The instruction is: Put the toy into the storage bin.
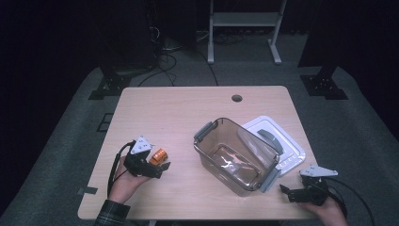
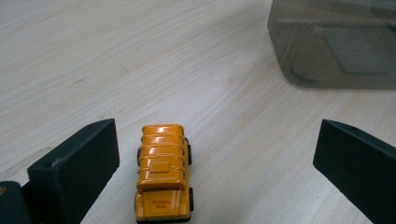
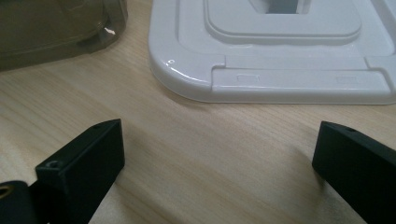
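Jaws of my left gripper (image 2: 215, 172) spread wide, nothing clamped. Toy school bus (image 2: 163, 172) sits on the table (image 2: 140, 60) between them, nearer the left jaw, touching neither; its length runs along the jaws. Smoky clear container (image 2: 336, 44) lies ahead, beyond the right jaw. My right gripper (image 3: 219, 172): jaws wide, bare wood between them. White lid (image 3: 275, 51) flat just ahead of them, container corner off to the left.
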### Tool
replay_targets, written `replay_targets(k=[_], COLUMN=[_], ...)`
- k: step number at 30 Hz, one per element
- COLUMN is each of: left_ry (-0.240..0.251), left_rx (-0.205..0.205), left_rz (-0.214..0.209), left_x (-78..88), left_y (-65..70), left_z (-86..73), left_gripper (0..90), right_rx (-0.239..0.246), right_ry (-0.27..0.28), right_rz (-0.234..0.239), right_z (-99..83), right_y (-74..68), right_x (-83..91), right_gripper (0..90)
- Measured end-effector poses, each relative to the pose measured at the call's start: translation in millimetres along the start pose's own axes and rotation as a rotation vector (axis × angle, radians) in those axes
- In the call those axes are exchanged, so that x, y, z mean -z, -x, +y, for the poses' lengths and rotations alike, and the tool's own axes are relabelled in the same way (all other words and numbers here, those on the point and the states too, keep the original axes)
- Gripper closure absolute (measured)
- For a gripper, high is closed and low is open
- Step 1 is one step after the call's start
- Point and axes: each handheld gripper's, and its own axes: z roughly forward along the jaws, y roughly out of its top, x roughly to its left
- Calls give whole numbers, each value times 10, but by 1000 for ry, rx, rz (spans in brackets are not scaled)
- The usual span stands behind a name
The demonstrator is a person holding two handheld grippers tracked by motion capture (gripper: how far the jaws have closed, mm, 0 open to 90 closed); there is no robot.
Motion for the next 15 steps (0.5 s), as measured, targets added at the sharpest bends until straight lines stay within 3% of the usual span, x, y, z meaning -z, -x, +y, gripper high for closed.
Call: replay_targets(k=[9, 15], left_ry=[-9, -16], left_rx=[9, 20], left_rz=[8, -5], left_x=[-20, -49], left_y=[-123, -197], left_z=[-38, -60], left_gripper=[60, 207], right_rx=[0, 0], right_ry=[0, 0], right_rz=[0, 0], right_z=[0, 0], right_y=[0, 0], right_x=[0, 0], right_gripper=[13, 13])
